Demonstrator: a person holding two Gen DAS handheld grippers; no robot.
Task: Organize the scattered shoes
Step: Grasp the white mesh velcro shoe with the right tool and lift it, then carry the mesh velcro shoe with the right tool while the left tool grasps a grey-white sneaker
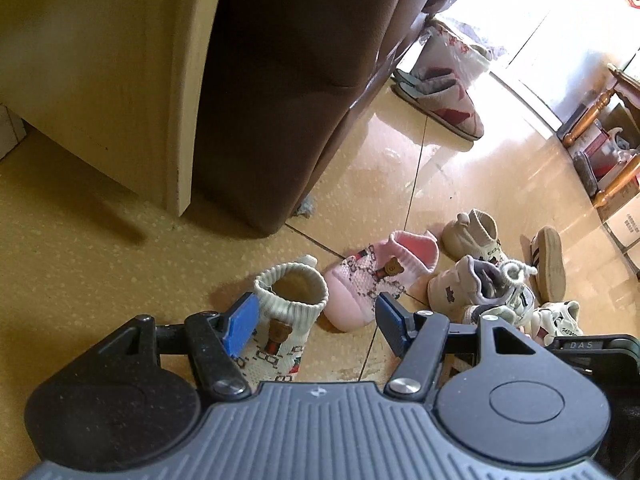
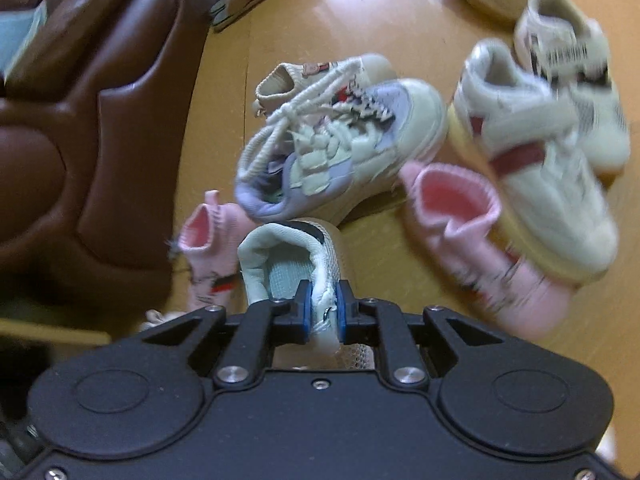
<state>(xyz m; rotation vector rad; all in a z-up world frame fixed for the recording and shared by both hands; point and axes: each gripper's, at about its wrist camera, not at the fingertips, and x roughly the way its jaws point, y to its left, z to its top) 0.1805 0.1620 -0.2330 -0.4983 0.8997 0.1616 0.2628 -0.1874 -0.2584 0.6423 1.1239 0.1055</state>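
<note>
Small children's shoes lie scattered on the tan floor. In the left wrist view my left gripper [image 1: 316,316] is open over a cream knit bear shoe [image 1: 280,320], whose cuff sits by the left finger; a pink bear shoe [image 1: 372,280] lies just beyond. My right gripper [image 2: 323,308] is shut on the side wall of a white mesh sneaker [image 2: 288,264]. Ahead of it lie a lilac-and-cream laced sneaker [image 2: 340,148], a pink knit shoe [image 2: 468,216], another pink shoe [image 2: 208,248] and a white sneaker with red trim [image 2: 536,168].
A brown leather sofa [image 1: 304,80] and a pale wooden cabinet [image 1: 120,60] stand to the left. A slipper [image 1: 440,100] lies farther back. More small sneakers [image 1: 480,280] cluster at right, near wooden furniture legs [image 1: 592,112] and boxes.
</note>
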